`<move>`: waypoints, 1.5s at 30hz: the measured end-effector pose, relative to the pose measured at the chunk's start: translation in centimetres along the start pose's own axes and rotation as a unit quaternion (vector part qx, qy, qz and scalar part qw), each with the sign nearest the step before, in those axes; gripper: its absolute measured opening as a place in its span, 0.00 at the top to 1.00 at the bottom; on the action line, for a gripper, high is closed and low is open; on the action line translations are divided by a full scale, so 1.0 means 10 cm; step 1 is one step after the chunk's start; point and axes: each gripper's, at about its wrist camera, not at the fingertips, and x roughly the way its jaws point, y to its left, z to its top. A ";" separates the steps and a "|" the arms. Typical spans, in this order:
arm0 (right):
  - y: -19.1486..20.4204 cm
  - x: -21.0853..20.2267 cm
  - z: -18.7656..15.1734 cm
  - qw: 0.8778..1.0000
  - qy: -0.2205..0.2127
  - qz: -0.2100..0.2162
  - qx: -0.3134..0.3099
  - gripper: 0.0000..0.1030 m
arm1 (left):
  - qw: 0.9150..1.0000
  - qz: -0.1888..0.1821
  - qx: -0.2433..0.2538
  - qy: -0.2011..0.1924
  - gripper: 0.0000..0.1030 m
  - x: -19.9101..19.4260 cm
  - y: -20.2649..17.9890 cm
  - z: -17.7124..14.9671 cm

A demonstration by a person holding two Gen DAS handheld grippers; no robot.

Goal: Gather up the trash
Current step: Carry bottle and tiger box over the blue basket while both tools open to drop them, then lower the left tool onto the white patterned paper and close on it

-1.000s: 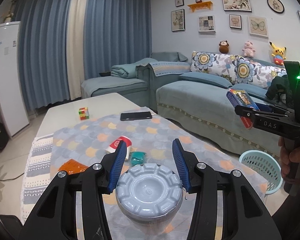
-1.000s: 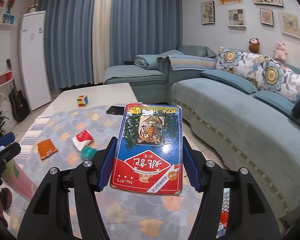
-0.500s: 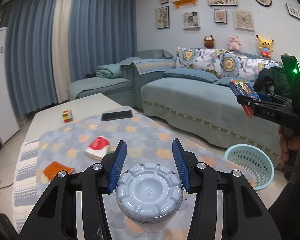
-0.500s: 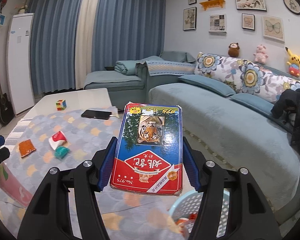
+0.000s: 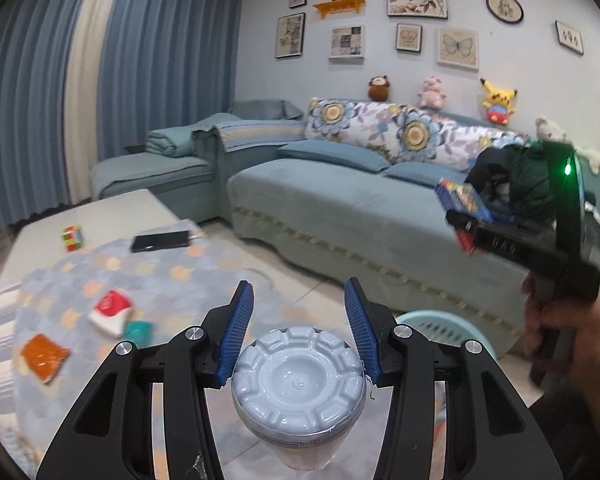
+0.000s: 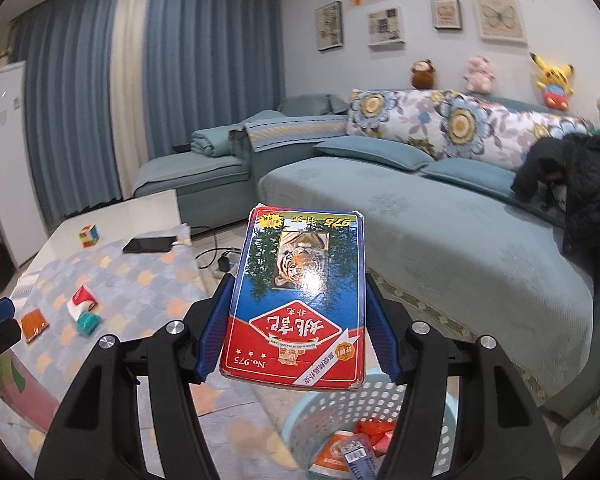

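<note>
Left wrist view: left gripper [image 5: 299, 316] clamps pale grey ribbed-bottom plastic bottle [image 5: 299, 390] between blue pads, above patterned table edge; light-blue perforated plastic basket [image 5: 446, 326] just right.

Right wrist view: right gripper [image 6: 298, 322] pinches blue-red tiger-print card box [image 6: 298, 300] directly over basket [image 6: 300, 424] holding wrappers.

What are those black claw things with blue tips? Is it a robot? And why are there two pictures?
No robot: a person holds a claw-like gripper in each hand, and each gripper carries a camera looking along its fingers, so you get two pictures. In the left camera's picture, the left gripper pinches a grey bottle, seen bottom-first. The right gripper appears there too, held in a hand. In the right camera's picture, the right gripper squeezes a card box with a tiger on it, above a basket that already holds some trash. On the table lie a phone, a puzzle cube, a red-and-white cup, a teal lump and an orange packet.
</note>
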 end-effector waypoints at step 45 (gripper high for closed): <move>-1.29 0.49 -0.20 0.984 0.127 0.025 0.118 0.37 | 0.992 -0.038 0.053 0.106 0.40 0.93 -0.86 -0.36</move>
